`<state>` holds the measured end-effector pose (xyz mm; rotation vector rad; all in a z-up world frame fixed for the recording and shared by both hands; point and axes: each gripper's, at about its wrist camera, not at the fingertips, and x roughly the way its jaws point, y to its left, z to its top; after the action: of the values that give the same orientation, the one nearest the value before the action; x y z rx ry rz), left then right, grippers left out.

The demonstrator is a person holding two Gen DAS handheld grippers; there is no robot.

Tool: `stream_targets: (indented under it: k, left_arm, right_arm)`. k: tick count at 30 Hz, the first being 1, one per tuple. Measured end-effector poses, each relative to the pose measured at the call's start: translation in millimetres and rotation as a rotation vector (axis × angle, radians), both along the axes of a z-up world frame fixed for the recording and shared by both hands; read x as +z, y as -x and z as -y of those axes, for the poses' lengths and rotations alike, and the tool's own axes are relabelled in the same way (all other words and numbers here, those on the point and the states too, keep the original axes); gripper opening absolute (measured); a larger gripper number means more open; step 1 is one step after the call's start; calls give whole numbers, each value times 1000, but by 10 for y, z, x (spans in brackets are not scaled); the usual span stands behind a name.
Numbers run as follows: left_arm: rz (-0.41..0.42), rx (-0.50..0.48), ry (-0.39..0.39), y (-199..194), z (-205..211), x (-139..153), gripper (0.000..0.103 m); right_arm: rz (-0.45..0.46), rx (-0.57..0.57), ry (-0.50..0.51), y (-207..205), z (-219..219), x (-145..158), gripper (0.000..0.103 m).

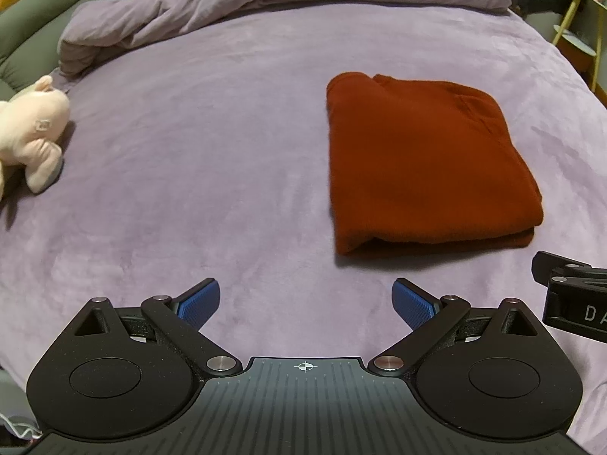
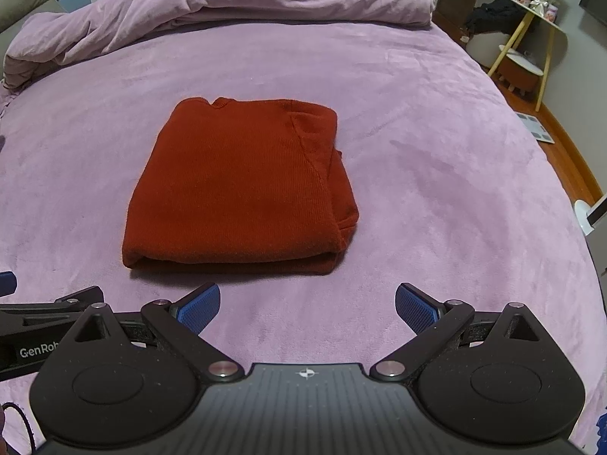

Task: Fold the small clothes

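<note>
A bed [image 1: 227, 159] covered in a lilac plush sheet fills both views. A rumpled duvet [image 2: 235, 3] of the same colour is bunched along the far edge of the bed. A rust-red sweater [image 2: 242, 185] is laid folded into a thick rectangle on the sheet, near the middle of the bed; in the left wrist view the sweater [image 1: 421, 167] is seen ahead and to the right. The fold is turned toward the cameras, with layered edges stacked on its right side. Nothing is touching it.

The left gripper [image 1: 305, 303] is held low over the sheet, short of the sweater's near edge, its blue-padded fingers spread wide with nothing between them. The right gripper [image 2: 307, 305] is held just beside it, likewise spread wide and empty, with the sweater directly ahead. Each gripper's body is glimpsed at the edge of the other's view.

A pink plush toy [image 1: 30, 136] is lying at the left edge of the bed. A small yellow-legged side table [image 2: 531, 38] is seen beyond the bed's right side.
</note>
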<state>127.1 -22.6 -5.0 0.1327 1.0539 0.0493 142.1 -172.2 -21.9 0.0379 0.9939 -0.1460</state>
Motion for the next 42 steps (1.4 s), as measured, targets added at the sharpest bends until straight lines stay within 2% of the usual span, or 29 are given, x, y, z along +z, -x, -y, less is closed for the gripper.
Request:
stream_targets:
  k: [42]
  left_arm:
    - [-5,0,26,1,-7,-12,100]
  right_arm:
    - [-10,-22,-22,4,59,-29,99]
